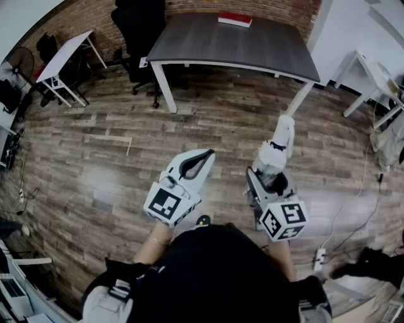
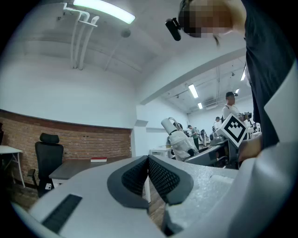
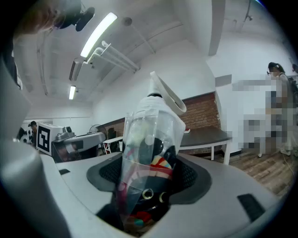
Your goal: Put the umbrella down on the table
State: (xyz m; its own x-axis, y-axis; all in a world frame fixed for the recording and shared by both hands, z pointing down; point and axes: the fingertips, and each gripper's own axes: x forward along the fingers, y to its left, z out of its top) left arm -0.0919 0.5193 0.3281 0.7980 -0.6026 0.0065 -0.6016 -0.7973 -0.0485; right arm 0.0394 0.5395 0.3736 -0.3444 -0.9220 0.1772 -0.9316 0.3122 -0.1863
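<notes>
Head view shows right gripper (image 1: 270,169) pinching umbrella (image 1: 285,131), left gripper (image 1: 206,156) closed, book (image 1: 235,19) on table (image 1: 252,50).

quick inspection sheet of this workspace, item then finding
surface: dark table, mostly bare
job's things: umbrella in a clear sleeve, held above the floor, not yet on the table
clutter: red book at the table's far edge
grippers: left gripper shut, empty; right gripper shut on umbrella
cables: power strip and cords on the floor at right
surroundings: wooden floor, black office chair, white desk, brick wall
</notes>
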